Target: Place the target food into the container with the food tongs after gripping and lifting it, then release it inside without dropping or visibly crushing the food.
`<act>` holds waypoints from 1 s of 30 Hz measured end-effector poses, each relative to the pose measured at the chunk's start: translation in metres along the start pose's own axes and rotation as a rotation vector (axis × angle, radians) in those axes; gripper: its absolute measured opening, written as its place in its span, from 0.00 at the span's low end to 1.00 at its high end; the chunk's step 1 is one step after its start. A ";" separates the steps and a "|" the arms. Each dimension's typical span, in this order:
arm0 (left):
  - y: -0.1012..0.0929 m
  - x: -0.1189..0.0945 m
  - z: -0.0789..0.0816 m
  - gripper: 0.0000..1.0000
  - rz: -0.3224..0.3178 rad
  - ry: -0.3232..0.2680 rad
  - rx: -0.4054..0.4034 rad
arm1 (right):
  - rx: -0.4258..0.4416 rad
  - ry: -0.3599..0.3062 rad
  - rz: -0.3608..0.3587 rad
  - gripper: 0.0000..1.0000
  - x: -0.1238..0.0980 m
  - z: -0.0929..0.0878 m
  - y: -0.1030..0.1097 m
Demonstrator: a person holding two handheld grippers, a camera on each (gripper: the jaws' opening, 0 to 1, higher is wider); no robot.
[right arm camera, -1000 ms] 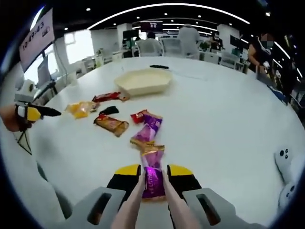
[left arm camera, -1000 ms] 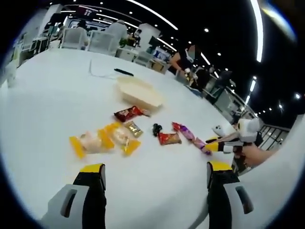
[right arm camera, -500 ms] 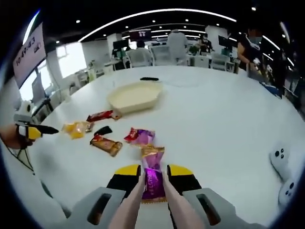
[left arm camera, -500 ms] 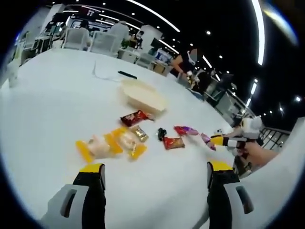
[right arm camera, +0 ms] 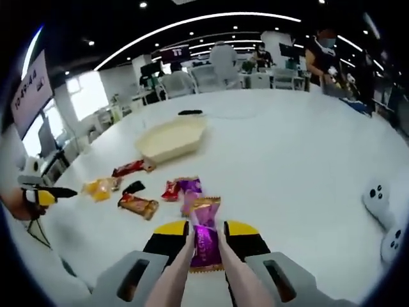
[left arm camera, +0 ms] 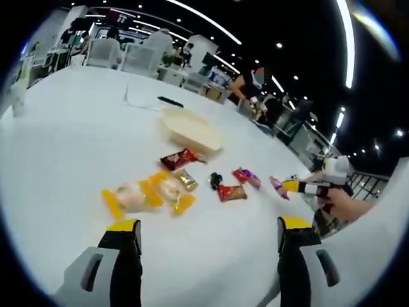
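Left gripper view: the left tongs (left arm camera: 209, 238) stand spread wide over the white bench (left arm camera: 64, 128), nothing between them. Ahead lies a loose row of snacks: two yellow packs (left arm camera: 148, 194), a red pack (left arm camera: 179, 158), a small dark piece (left arm camera: 214, 180) and a brown bar (left arm camera: 230, 191). Beyond them sits the cream tray (left arm camera: 190, 129), well apart from the tongs. At the right edge a hand (left arm camera: 342, 206) holds the right tongs (left arm camera: 285, 187), which pinch a purple candy (left arm camera: 276, 186) (too small to read more).

Right gripper view: the right tongs (right arm camera: 206, 231) are pressed onto the purple candy (right arm camera: 204, 238), which hangs just above the bench (right arm camera: 307, 141). The tray (right arm camera: 171, 136) lies farther off to the left, empty as far as I can see. The left tongs (right arm camera: 54, 191) show at the left edge.
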State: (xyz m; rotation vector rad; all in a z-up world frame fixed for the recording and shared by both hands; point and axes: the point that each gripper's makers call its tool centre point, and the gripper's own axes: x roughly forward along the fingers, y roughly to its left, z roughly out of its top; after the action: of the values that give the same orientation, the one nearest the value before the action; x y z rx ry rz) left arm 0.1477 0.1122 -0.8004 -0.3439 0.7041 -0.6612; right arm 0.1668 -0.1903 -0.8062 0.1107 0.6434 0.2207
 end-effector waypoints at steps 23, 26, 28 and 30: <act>-0.006 -0.008 -0.001 0.86 -0.005 -0.001 -0.001 | -0.016 -0.075 0.054 0.21 -0.019 0.041 0.007; -0.008 -0.008 0.003 0.86 -0.012 -0.003 0.008 | -0.007 -0.087 0.055 0.21 -0.020 0.051 0.007; -0.009 -0.008 0.005 0.86 -0.014 -0.006 0.010 | -0.010 -0.098 0.059 0.21 -0.019 0.059 0.008; -0.009 -0.008 0.006 0.86 -0.015 -0.008 0.012 | -0.022 -0.105 0.063 0.21 -0.020 0.066 0.010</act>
State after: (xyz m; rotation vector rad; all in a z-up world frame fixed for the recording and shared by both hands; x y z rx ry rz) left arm 0.1434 0.1118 -0.7876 -0.3406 0.6899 -0.6775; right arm 0.1896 -0.1872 -0.7409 0.1206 0.5337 0.2808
